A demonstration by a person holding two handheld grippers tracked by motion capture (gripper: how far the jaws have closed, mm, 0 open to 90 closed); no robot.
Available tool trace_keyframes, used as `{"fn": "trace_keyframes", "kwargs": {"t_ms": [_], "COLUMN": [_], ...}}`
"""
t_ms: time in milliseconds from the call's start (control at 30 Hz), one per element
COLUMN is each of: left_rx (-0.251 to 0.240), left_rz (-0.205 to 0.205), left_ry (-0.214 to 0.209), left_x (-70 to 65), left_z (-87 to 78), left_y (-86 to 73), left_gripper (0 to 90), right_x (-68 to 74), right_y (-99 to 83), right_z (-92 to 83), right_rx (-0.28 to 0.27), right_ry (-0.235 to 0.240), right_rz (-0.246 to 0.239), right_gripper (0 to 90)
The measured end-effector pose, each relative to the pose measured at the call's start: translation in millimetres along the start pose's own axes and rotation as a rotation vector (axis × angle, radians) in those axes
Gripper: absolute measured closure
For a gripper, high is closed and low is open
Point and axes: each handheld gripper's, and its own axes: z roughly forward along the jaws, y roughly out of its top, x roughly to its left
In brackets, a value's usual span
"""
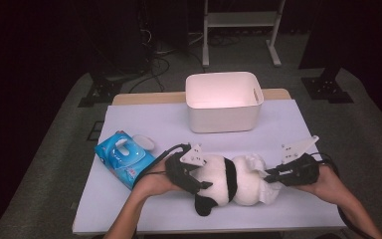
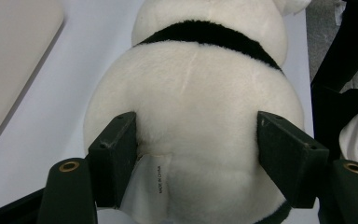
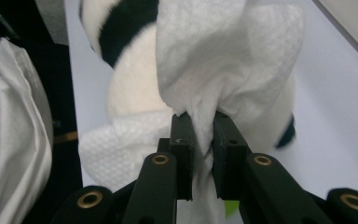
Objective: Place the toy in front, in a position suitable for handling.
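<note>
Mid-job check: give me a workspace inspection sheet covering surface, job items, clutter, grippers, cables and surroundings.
Surface: table under a pale sheet; wooden edge shows at the back.
Job's things: plush panda lying near the front edge; white wipe draped against it.
Clutter: blue wipes pack front left, its flap open; white bin at the back, nothing seen inside.
Grippers: left gripper straddles the panda's body, pads against the fur; right gripper shut on the wipe.
Cables: one trails from each gripper; more lie on the floor behind.
Surroundings: dark room, grey floor, white frame at the back.

Bright table, dark soft-focus surroundings
</note>
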Motion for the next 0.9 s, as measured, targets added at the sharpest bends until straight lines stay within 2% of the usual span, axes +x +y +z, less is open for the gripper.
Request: {"fn": "trace_keyframes", "kwargs": {"t_ms": [233,300,367,500,733,900], "left_rx": [0.006,0.009,0.002,0.006,0.012,0.012], "left_rz": [0.008,0.012,0.012,0.017,0.014,0.011], "left_ry": [0.001,0.006,0.004,0.009,0.012,0.011], "left_x": [-1.5,-2.1,-2.8,-3.9,-4.3,-4.1], "left_z": [0.9,1.0,1.2,1.1,1.0,1.1], "left_y": [-0.3,-0.4,-0.6,-0.2,0.4,0.3], "left_gripper": [30.9,31.2,31.4,31.7,31.7,31.7], "right_x": [4.7,5.9,4.6,3.0,-1.8,-3.7], "right_y": [40.0,46.2,45.5,31.2,-15.5,-42.5], "right_z": [30.8,37.1,35.4,24.4,0.1,-3.1], "right_rx": [-0.035,-0.031,-0.035,-0.042,-0.068,-0.063], "right_ry": [0.063,0.073,0.076,0.057,0.014,-0.010], "right_rz": [-0.088,-0.103,-0.105,-0.083,0.042,0.099], "right_gripper": [79.4,79.4,79.4,79.2,79.1,78.8]}}
